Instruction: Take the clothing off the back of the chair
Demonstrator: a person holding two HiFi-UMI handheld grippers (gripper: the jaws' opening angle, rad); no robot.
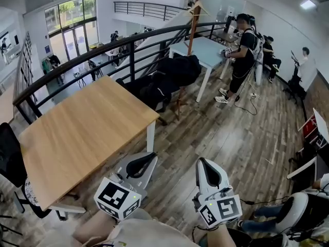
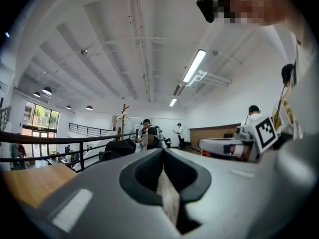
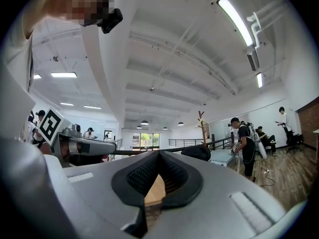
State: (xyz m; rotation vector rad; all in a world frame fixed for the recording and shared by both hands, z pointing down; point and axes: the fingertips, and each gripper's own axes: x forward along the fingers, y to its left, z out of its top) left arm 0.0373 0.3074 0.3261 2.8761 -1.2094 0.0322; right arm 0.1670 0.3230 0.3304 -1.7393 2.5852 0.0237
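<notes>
Black clothing (image 1: pixel 172 75) lies heaped over the chair back, which it mostly hides. It is well ahead of both grippers, past the wooden table (image 1: pixel 82 127) on their left. The left gripper (image 1: pixel 148 160) and right gripper (image 1: pixel 202 163) point level toward it, jaws pressed together on nothing, probably because the approach comes first. No container shows.

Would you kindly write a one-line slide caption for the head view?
Left gripper and right gripper, shut and empty, beside a wooden table, facing dark clothing by the railing.
</notes>
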